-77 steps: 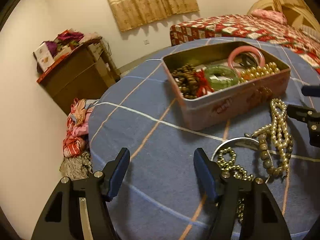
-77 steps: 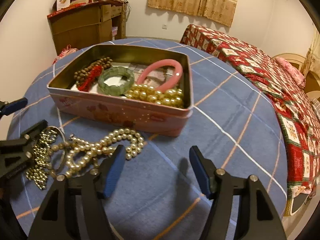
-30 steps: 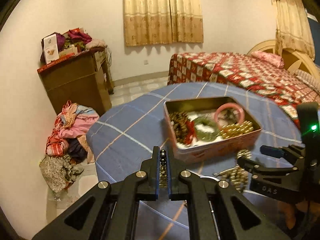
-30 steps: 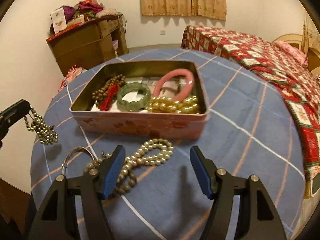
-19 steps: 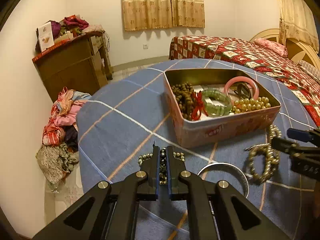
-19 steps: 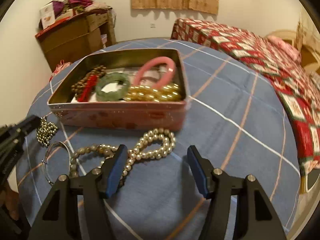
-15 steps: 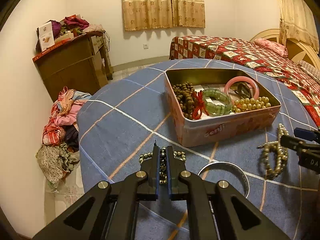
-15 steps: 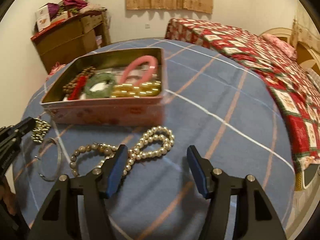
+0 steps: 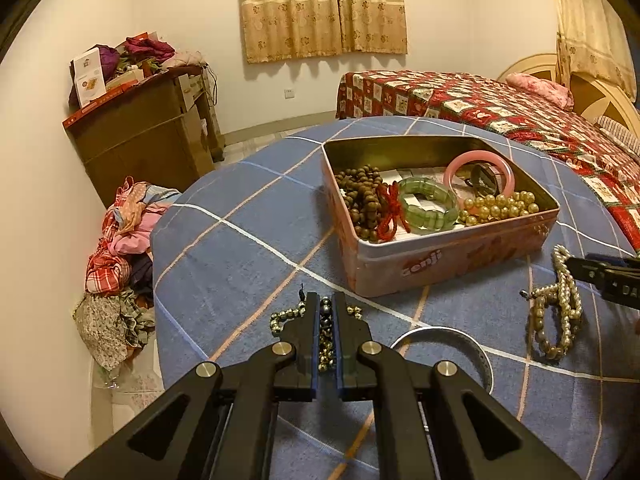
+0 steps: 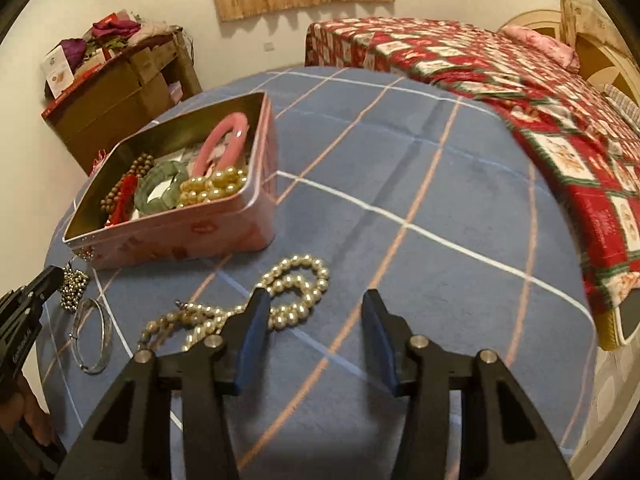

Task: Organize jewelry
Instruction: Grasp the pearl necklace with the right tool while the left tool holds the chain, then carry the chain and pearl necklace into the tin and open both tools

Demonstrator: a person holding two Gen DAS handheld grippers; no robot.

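Observation:
My left gripper (image 9: 325,309) is shut on a dark metallic bead chain (image 9: 325,334), which hangs just above the blue checked tablecloth (image 9: 240,264); the chain also shows in the right wrist view (image 10: 73,283). A pink tin (image 9: 440,258) holds brown beads, a green bangle, a pink bangle and gold pearls. My right gripper (image 10: 314,304) is open and empty, just right of a cream pearl necklace (image 10: 288,292) lying on the cloth. A silver bangle (image 10: 93,334) lies flat near the left gripper.
The round table's edge drops off at the left and front. A brown cabinet (image 9: 140,140) and a heap of clothes (image 9: 120,248) stand on the floor at left. A bed with a red quilt (image 9: 500,108) is behind right.
My left gripper closed on the bead chain, lifted it, then came back down near the cloth in front of the tin. My right gripper has swung right, past the pearl necklace.

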